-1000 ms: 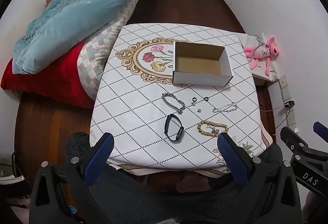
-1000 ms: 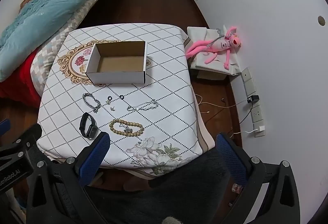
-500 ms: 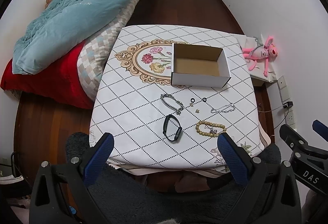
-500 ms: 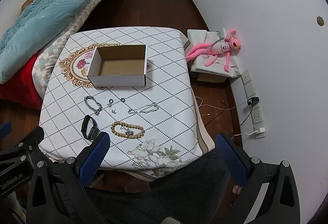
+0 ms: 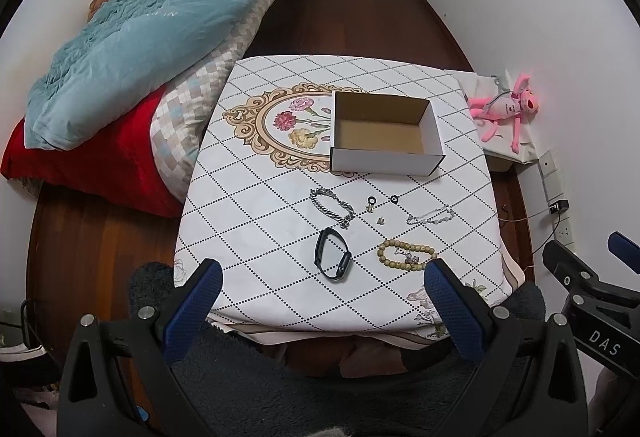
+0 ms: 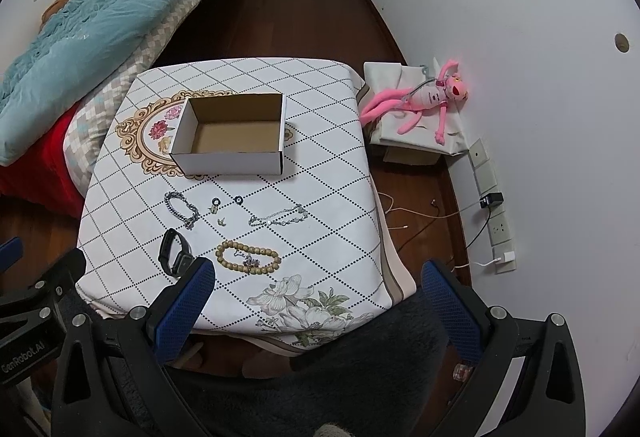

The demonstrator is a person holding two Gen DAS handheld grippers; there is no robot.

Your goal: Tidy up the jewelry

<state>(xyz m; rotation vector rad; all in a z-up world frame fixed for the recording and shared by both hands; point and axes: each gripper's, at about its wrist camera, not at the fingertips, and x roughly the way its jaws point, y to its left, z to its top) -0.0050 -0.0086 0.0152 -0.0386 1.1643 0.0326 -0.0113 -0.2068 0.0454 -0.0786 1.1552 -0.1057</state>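
Observation:
An empty white cardboard box (image 5: 385, 135) (image 6: 232, 133) stands on the table. In front of it lie a thick silver chain bracelet (image 5: 332, 205) (image 6: 181, 208), a black wristband (image 5: 332, 253) (image 6: 175, 252), a wooden bead bracelet (image 5: 405, 255) (image 6: 247, 257), a thin silver chain (image 5: 431, 216) (image 6: 279, 216), two small black rings (image 5: 383, 199) and small earrings (image 5: 381, 221). My left gripper (image 5: 324, 283) is open and empty, high above the table's near edge. My right gripper (image 6: 316, 283) is open and empty, also above the near edge.
The table (image 5: 256, 173) has a white diamond-pattern cloth. A bed with a blue quilt (image 5: 132, 37) lies to the left. A pink plush toy (image 6: 428, 97) lies on a bag by the right wall, with sockets and cables (image 6: 492, 205) nearby.
Both grippers have drawn back and up a little, so the table looks slightly smaller and farther. Nothing on the table moved.

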